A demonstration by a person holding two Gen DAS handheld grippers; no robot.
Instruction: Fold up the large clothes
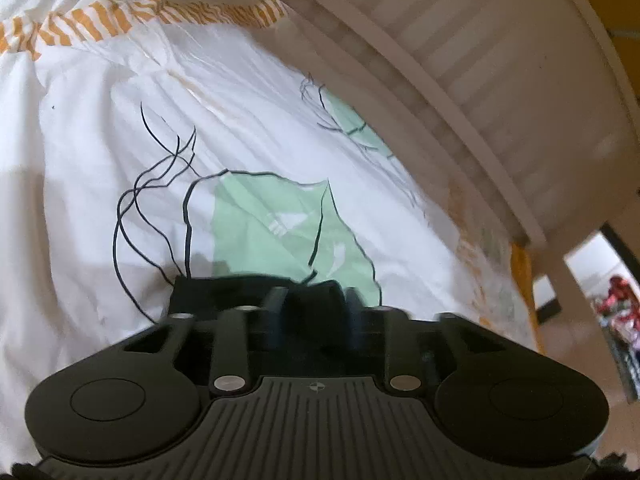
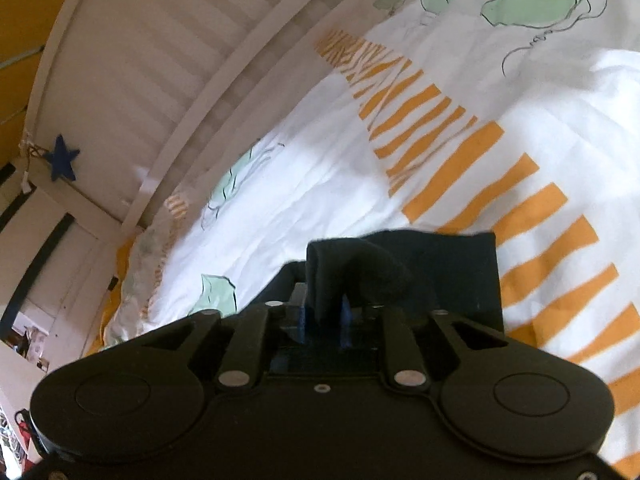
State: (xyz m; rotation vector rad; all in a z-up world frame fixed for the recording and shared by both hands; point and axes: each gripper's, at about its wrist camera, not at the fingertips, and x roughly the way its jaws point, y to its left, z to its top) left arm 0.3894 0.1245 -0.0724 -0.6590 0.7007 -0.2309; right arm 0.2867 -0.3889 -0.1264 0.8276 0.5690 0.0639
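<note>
One bed cover (image 1: 120, 160) holds one dark cloth (image 2: 440, 264); left gripper (image 1: 312, 300) and right gripper (image 2: 326, 312), two half-open grippers, each have it between their jaws

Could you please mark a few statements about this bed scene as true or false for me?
1. Dark fabric sits between the right tongs. True.
2. The bedding has blue stripes. False: the stripes are orange.
3. A blue star hangs on the white frame. True.
4. Nothing sits between the left tongs. False: dark fabric is there too.
</note>
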